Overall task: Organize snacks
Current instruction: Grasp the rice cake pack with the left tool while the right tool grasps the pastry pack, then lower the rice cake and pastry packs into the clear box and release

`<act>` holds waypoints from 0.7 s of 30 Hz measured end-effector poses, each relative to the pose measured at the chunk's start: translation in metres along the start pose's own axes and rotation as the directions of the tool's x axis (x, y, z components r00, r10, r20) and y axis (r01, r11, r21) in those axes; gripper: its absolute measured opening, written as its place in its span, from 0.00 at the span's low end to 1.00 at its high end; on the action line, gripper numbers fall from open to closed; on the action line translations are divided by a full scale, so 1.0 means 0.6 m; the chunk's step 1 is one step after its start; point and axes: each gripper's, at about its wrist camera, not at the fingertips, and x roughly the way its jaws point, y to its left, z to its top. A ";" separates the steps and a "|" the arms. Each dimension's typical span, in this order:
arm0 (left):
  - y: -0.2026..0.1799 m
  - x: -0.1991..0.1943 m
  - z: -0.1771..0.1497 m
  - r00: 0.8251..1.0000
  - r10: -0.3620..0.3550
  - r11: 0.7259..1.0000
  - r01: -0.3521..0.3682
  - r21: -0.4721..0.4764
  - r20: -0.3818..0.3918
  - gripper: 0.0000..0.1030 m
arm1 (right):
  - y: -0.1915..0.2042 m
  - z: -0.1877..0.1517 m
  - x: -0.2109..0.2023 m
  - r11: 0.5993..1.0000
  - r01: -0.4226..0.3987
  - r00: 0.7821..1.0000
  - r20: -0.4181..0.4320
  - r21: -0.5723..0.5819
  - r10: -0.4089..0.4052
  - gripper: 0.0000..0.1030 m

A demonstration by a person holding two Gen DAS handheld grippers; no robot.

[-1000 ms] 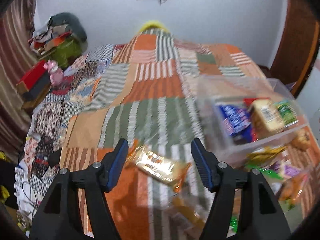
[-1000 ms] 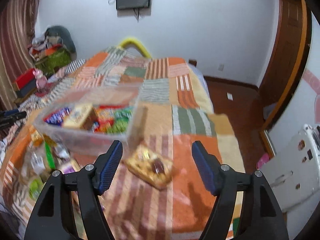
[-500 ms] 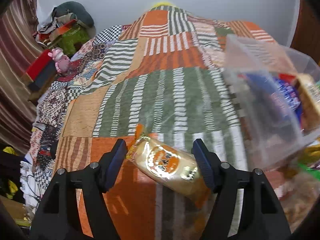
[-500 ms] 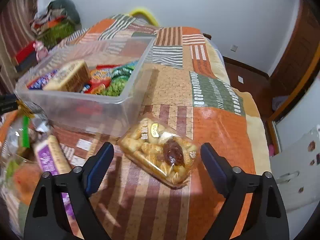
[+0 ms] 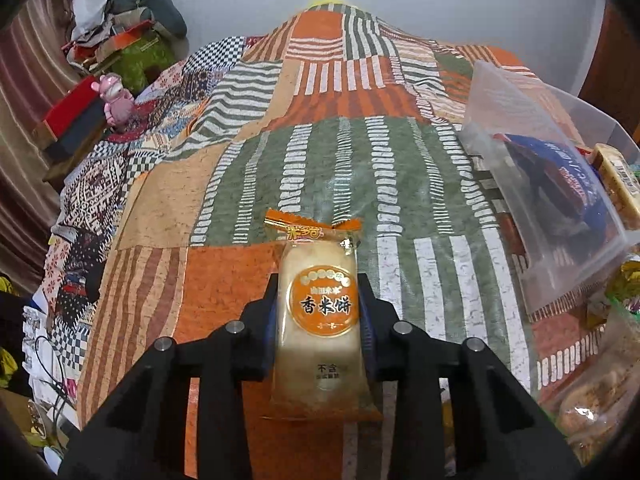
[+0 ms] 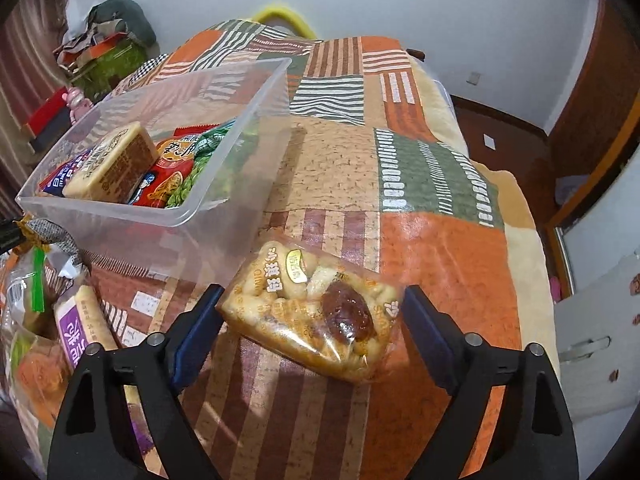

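My left gripper (image 5: 319, 294) is shut on a rice cracker packet (image 5: 321, 320), orange and cream, held lengthwise between the pads just above the patchwork bedspread. My right gripper (image 6: 312, 306) is open, its fingers either side of a clear packet of puffed snack with a brown date (image 6: 316, 314) that lies on the bedspread. A clear plastic bin (image 6: 120, 210) with several snack packets inside stands to the left in the right wrist view and at the right in the left wrist view (image 5: 560, 240).
Loose snack packets, one purple-labelled (image 6: 76, 336), lie in front of the bin. A red box and a pink toy (image 5: 114, 96) sit at the bed's far left. The bed edge and a wooden floor (image 6: 512, 136) are at the right.
My left gripper closed on the rice cracker packet, which now points straight ahead. My right gripper moved down and forward so its open fingers straddle the puffed snack packet.
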 end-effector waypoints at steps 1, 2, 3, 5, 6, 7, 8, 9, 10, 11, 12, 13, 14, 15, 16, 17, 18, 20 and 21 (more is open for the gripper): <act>-0.002 -0.003 -0.001 1.000 0.001 1.000 -0.001 0.005 0.006 0.33 | 0.002 -0.001 0.000 1.000 0.007 1.000 0.002 0.002 -0.007 0.81; -0.005 -0.010 -0.002 1.000 0.000 1.000 0.000 0.012 0.017 0.33 | 0.002 -0.003 -0.002 1.000 0.015 1.000 0.004 0.004 -0.015 0.80; -0.008 -0.018 -0.002 1.000 -0.005 1.000 0.005 0.019 0.031 0.33 | 0.002 -0.003 -0.002 1.000 0.021 1.000 0.006 0.006 -0.021 0.79; -0.013 -0.034 -0.001 0.999 -0.012 1.000 0.011 0.028 0.053 0.33 | 0.001 -0.006 -0.007 0.999 0.034 0.999 0.012 0.011 -0.035 0.78; -0.016 -0.044 0.001 0.998 -0.018 0.999 0.016 0.032 0.065 0.33 | 0.000 -0.007 -0.009 0.999 0.038 0.999 0.015 0.017 -0.039 0.78; -0.018 -0.052 0.002 0.997 -0.023 0.999 0.020 0.035 0.074 0.33 | -0.002 -0.008 -0.013 0.999 0.042 0.999 0.019 0.025 -0.043 0.78; -0.021 -0.061 0.004 0.996 -0.027 0.999 0.024 0.037 0.085 0.33 | -0.004 -0.010 -0.017 0.998 0.046 0.999 0.023 0.035 -0.046 0.78; -0.024 -0.072 0.007 0.995 -0.032 0.999 0.029 0.041 0.097 0.33 | -0.006 -0.009 -0.018 0.998 0.048 0.998 0.026 0.040 -0.049 0.78; -0.027 -0.079 0.010 0.994 -0.038 0.999 0.033 0.043 0.105 0.33 | -0.007 -0.010 -0.024 0.998 0.052 0.998 0.032 0.047 -0.053 0.78; -0.030 -0.090 0.013 0.992 -0.045 0.998 0.040 0.046 0.117 0.33 | -0.009 -0.011 -0.029 0.997 0.054 0.998 0.038 0.050 -0.056 0.78; -0.034 -0.101 0.016 0.990 -0.054 0.998 0.048 0.051 0.129 0.33 | -0.009 -0.011 -0.036 0.997 0.058 0.997 0.045 0.052 -0.060 0.78; -0.038 -0.112 0.020 0.988 -0.062 0.997 0.054 0.056 0.142 0.33 | -0.010 -0.010 -0.044 0.997 0.063 0.996 0.056 0.052 -0.066 0.78; -0.042 -0.122 0.022 0.986 -0.066 0.996 0.058 0.061 0.153 0.33 | -0.010 -0.008 -0.051 0.996 0.068 0.995 0.067 0.053 -0.071 0.78; -0.046 -0.132 0.025 0.984 -0.072 0.996 0.061 0.067 0.165 0.33 | -0.010 -0.007 -0.059 0.996 0.071 0.994 0.078 0.054 -0.075 0.78; -0.050 -0.138 0.026 0.982 -0.075 0.996 0.063 0.070 0.173 0.33 | -0.011 -0.004 -0.069 0.996 0.073 0.993 0.092 0.055 -0.078 0.78; -0.055 -0.147 0.029 0.980 -0.080 0.995 0.067 0.075 0.184 0.33 | -0.011 -0.001 -0.078 0.996 0.073 0.991 0.106 0.057 -0.079 0.78; -0.060 -0.157 0.033 0.977 -0.086 0.994 0.071 0.081 0.197 0.33 | -0.010 0.002 -0.087 0.996 0.072 0.990 0.121 0.060 -0.079 0.78; -0.067 -0.174 0.039 0.971 -0.099 0.993 0.081 0.089 0.217 0.33 | -0.009 0.008 -0.109 0.996 0.063 0.985 0.154 0.064 -0.072 0.78; -0.071 -0.181 0.042 0.969 -0.105 0.992 0.087 0.091 0.225 0.33 | -0.008 0.012 -0.119 0.996 0.057 0.983 0.170 0.065 -0.068 0.78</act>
